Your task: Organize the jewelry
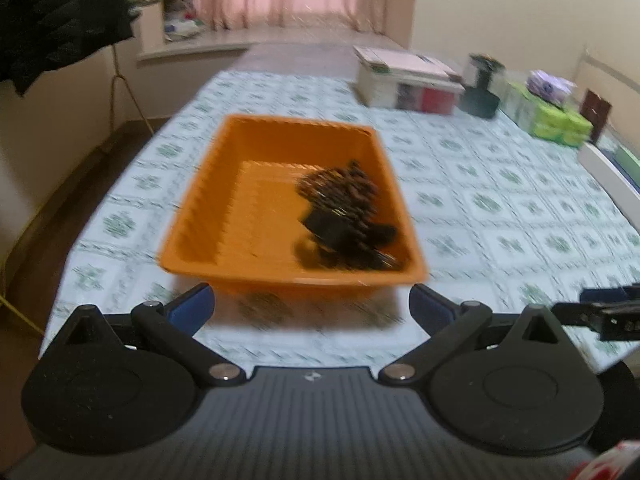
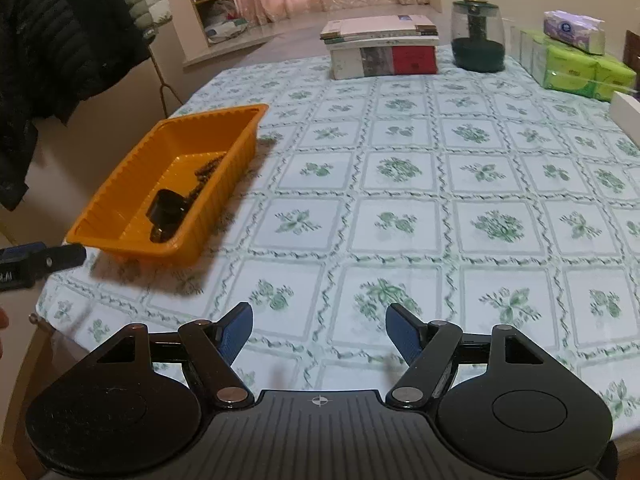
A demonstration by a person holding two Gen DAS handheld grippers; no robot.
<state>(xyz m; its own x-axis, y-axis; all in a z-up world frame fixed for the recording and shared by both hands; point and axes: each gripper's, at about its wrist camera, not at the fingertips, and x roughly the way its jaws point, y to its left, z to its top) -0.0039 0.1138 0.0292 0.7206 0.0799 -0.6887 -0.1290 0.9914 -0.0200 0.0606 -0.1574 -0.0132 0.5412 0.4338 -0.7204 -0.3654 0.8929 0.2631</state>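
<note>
An orange plastic tray (image 1: 240, 216) (image 2: 120, 200) sits near the table's left edge. Inside it lies a dark pile of jewelry (image 1: 344, 216) (image 2: 180, 200): beaded strands and a black band or box. My left gripper (image 1: 312, 304) hangs just in front of the tray's near wall, jaws wide open with nothing between them. My right gripper (image 2: 319, 330) is open over bare tablecloth to the right of the tray, holding nothing. The tip of the left gripper shows at the left edge of the right wrist view, and the right gripper's tip at the right edge of the left wrist view.
The table wears a white cloth with green flower squares (image 2: 400, 208). At its far side stand a stack of boxes and books (image 2: 380, 48), a dark green jar (image 2: 478, 36) and green tissue packs (image 2: 576, 64). A black jacket (image 2: 60, 40) hangs at left.
</note>
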